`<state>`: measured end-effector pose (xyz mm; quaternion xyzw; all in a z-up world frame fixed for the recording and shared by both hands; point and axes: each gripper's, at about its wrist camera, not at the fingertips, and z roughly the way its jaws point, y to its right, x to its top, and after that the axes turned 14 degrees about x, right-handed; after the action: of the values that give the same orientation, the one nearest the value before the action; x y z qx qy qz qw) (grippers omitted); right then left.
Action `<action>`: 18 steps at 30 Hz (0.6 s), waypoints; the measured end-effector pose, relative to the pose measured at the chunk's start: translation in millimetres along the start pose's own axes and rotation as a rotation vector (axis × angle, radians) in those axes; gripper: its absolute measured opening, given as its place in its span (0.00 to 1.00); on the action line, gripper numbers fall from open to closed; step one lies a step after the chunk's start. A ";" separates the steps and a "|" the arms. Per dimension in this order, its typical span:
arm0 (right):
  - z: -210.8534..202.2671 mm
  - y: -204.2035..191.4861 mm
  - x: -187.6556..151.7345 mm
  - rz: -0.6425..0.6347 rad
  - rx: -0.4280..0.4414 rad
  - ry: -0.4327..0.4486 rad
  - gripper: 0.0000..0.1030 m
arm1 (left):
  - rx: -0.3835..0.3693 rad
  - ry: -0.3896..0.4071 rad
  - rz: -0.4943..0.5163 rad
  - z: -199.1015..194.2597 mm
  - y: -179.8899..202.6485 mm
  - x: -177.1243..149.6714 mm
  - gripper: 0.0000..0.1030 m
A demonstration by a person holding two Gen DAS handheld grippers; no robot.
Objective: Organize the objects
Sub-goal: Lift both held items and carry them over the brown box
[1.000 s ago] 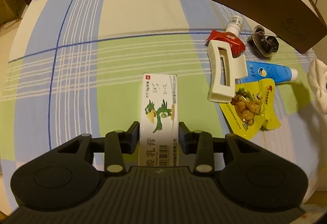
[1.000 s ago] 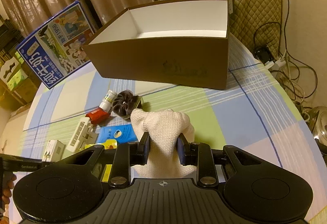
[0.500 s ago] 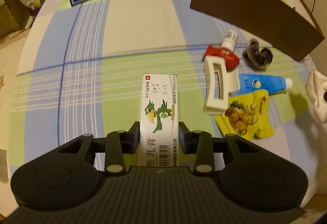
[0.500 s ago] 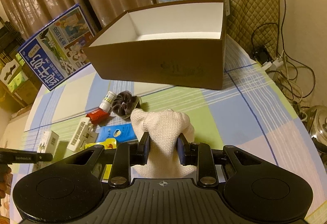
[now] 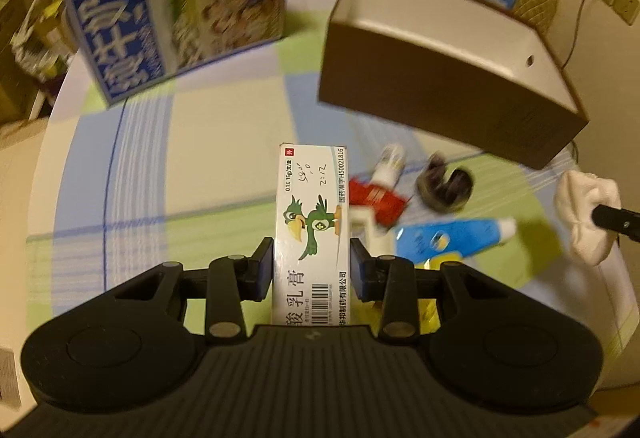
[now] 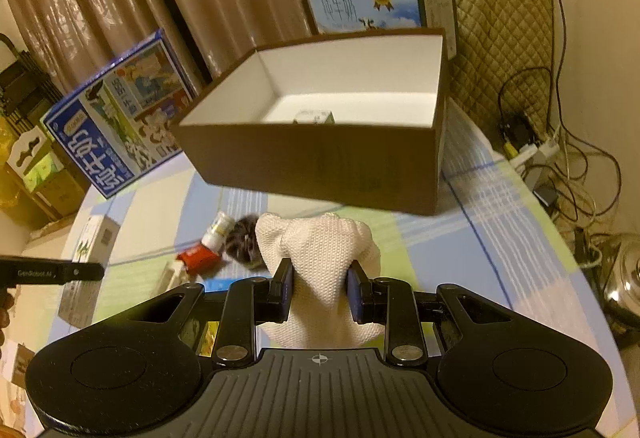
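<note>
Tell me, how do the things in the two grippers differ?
The left gripper holds a stiff printed carton with a green bird; the right gripper holds a soft, plain cream knit cloth. The carton keeps flat sides, the cloth bunches. Both are clamped, off the table, facing the brown box.

hand-held gripper (image 5: 311, 269) | black ribbed body | silver screws | blue pads (image 6: 286, 290)

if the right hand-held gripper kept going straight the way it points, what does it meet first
Probably the near brown wall of the open brown cardboard box, straight ahead of the right hand-held gripper and its white knitted cloth. If it is high enough, it could pass over the rim; depth is unclear.
</note>
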<state>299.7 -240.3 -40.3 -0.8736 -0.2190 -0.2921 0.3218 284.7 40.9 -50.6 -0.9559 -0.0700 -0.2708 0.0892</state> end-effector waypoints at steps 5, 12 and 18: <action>-0.5 4.9 24.5 -0.010 0.007 0.022 0.24 | -0.021 0.065 0.034 -5.9 16.4 32.5 0.32; 2.4 9.8 65.3 -0.049 0.017 0.065 0.24 | -0.050 0.152 0.074 -8.9 40.2 86.5 0.32; 11.9 17.3 103.8 -0.082 0.012 0.100 0.24 | -0.056 0.210 0.102 -2.9 67.6 134.6 0.32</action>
<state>390.1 -224.0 12.4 -0.8463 -0.2401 -0.3468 0.3255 409.1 -14.0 14.2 -0.9267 -0.0040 -0.3665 0.0827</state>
